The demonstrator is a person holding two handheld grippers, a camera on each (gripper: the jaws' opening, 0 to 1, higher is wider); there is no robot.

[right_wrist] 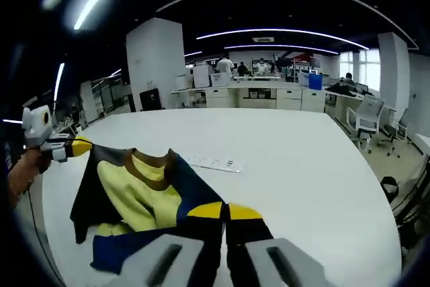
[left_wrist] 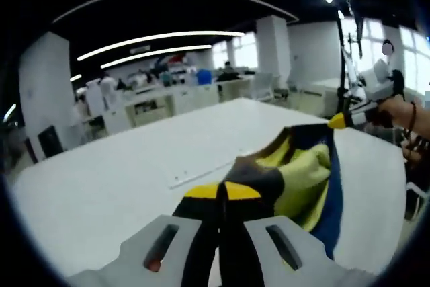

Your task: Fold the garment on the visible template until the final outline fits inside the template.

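A yellow, navy and dark grey garment with a brown collar hangs stretched above the white table. My right gripper, with yellow tips, is shut on one corner of the cloth at the bottom of the right gripper view. My left gripper is shut on the other corner of the garment. In the left gripper view the right gripper enters from the right, pinching the cloth. In the right gripper view the left gripper comes in from the left, holding the cloth.
A white power strip lies on the table past the garment, also seen as a flat strip. Office desks, chairs and people stand in the background. A person's hand holds the right gripper.
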